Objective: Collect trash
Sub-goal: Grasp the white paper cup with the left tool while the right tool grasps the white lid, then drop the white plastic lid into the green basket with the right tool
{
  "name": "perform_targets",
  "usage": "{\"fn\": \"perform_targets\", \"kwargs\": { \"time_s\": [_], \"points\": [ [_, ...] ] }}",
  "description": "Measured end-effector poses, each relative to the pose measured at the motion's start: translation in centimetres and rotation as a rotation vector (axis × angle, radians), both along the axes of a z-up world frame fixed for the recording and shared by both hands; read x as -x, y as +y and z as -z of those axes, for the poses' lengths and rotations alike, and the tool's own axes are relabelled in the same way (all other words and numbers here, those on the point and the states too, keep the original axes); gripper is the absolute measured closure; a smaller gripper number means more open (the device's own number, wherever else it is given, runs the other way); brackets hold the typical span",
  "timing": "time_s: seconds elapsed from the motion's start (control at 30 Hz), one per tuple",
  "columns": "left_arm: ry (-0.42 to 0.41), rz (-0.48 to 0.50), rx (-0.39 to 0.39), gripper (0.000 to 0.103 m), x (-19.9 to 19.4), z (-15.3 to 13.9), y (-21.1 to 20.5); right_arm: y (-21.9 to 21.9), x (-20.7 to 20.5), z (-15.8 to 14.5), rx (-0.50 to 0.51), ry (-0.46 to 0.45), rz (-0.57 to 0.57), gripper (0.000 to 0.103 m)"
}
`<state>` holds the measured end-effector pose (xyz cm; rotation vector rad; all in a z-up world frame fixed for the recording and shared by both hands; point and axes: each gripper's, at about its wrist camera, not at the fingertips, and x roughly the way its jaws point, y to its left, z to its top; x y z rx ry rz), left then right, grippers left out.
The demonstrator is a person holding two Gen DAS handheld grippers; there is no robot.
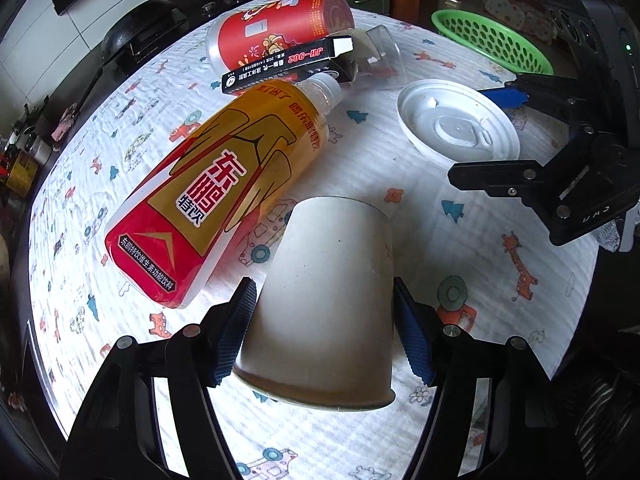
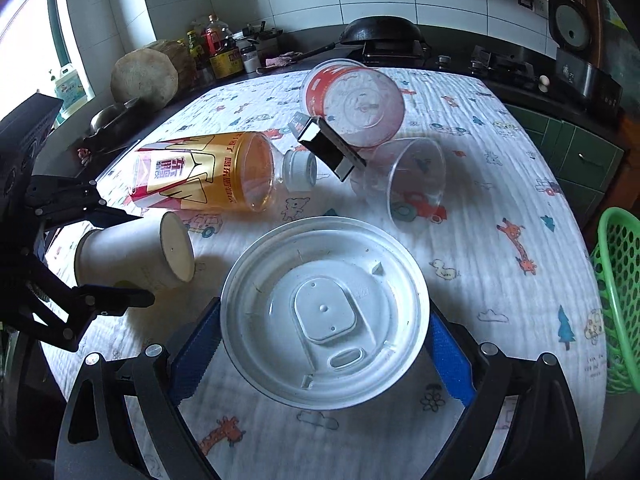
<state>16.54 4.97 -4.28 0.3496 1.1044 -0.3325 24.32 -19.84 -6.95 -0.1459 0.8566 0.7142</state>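
Note:
My left gripper [image 1: 326,332] is shut on a white paper cup [image 1: 328,292] that lies on its side, base pointing away; the cup also shows in the right wrist view [image 2: 132,254]. My right gripper [image 2: 324,344] has its blue pads against both sides of a white plastic lid [image 2: 324,308], which also shows in the left wrist view [image 1: 456,120]. A yellow and red drink bottle [image 1: 208,188] lies on the cloth. Beyond it lie a black carton [image 1: 280,68], a red tub [image 1: 276,28] and a clear plastic cup [image 2: 416,180].
A green plastic basket [image 2: 618,300] stands at the table's right edge, also in the left wrist view [image 1: 492,40]. The table wears a white cloth [image 2: 500,184] with animal prints. A stove with a black pan [image 2: 380,30] and bottles [image 2: 216,48] stands behind.

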Motion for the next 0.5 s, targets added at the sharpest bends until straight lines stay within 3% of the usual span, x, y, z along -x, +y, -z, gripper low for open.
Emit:
{"fn": "perform_targets", "kwargs": {
  "time_s": [0.23, 0.5],
  "points": [
    [-0.037, 0.003, 0.084, 0.038, 1.1, -1.7, -1.5, -5.6, -0.1, -2.0, -0.048, -0.032, 0.097, 0.013],
    [-0.076, 0.049, 0.194, 0.038, -0.4, -4.5, -5.5, -16.7, -4.3, -3.4, -0.036, -0.073, 0.330, 0.013]
  ]
}}
